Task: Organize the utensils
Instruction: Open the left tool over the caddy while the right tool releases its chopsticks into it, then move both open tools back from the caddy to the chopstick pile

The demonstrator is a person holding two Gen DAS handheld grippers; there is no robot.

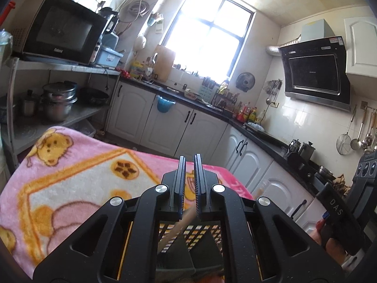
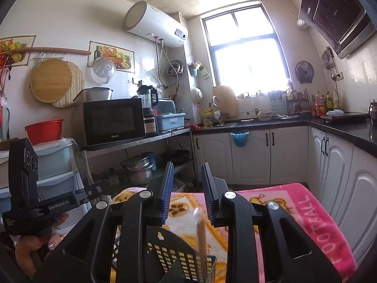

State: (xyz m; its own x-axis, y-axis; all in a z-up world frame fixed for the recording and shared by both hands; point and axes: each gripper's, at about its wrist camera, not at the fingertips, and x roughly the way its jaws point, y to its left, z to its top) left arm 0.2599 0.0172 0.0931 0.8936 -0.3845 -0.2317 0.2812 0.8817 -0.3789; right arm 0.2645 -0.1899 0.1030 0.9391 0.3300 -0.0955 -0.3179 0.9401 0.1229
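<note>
A black perforated utensil basket point(image 2: 172, 257) stands on the pink cartoon blanket point(image 2: 306, 214) below both grippers; it also shows in the left wrist view point(image 1: 188, 235). My left gripper point(image 1: 189, 184) is nearly shut, and a pale wooden chopstick point(image 1: 179, 226) slants down from between its fingers into the basket. My right gripper point(image 2: 186, 191) is open and empty above the basket. A blurred wooden stick point(image 2: 201, 243) stands upright in the basket. The other hand-held gripper shows at each view's edge point(image 1: 341, 212) point(image 2: 35, 202).
The blanket point(image 1: 70, 188) covers a table. White cabinets point(image 1: 183, 127) under a dark counter run behind and to the right. A steel shelf point(image 1: 59, 66) with a microwave point(image 1: 59, 30) and pots point(image 1: 59, 99) stands left. Plastic drawers point(image 2: 54, 165) stand at left in the right wrist view.
</note>
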